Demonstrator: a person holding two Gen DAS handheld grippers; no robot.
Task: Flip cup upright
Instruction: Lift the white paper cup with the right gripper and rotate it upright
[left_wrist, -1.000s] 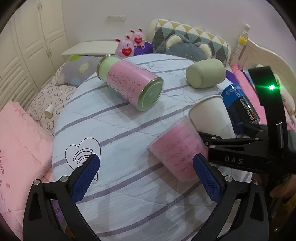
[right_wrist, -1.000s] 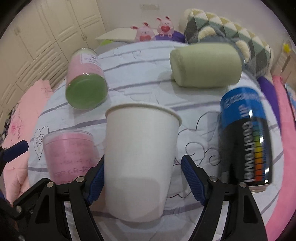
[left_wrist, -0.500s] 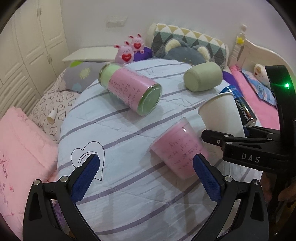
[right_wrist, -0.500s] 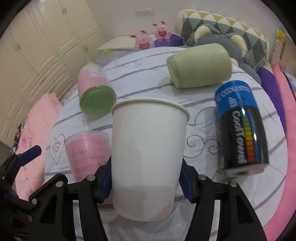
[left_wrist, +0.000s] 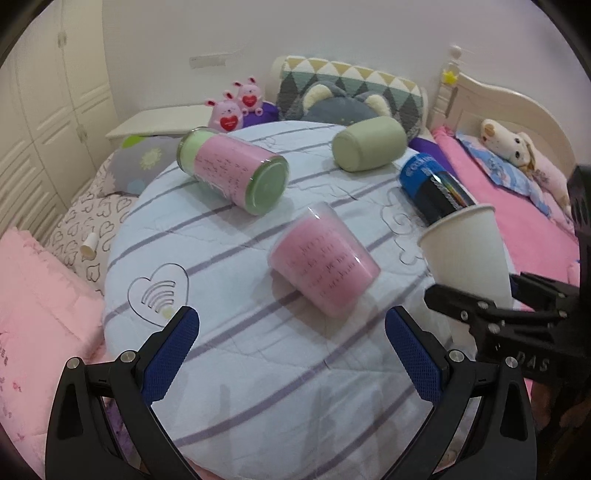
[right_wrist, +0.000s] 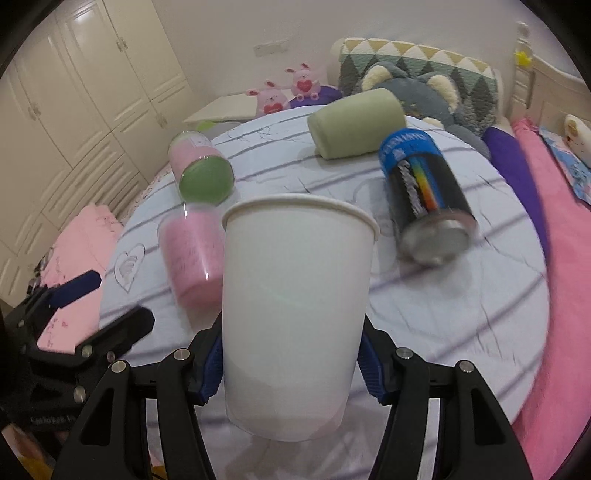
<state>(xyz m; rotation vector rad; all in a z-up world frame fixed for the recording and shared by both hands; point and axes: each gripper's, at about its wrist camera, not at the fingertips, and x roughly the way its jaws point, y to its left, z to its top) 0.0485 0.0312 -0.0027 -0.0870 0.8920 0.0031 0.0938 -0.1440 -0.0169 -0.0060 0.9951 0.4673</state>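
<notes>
A white paper cup is held by my right gripper, which is shut on its lower half, rim up and away from me, lifted above the striped round cushion. The cup also shows in the left wrist view, at the right, tilted slightly. My left gripper is open and empty, hovering above the cushion's near side, short of a pink plastic cup lying on its side.
On the cushion lie a pink-and-green jar, a green roll pillow and a blue-black can, all on their sides. Plush toys and pillows sit behind. Pink bedding lies left and right.
My right gripper has closed on the white cup and lifted it up and back from the cushion. My left gripper has pulled back and risen, staying open.
</notes>
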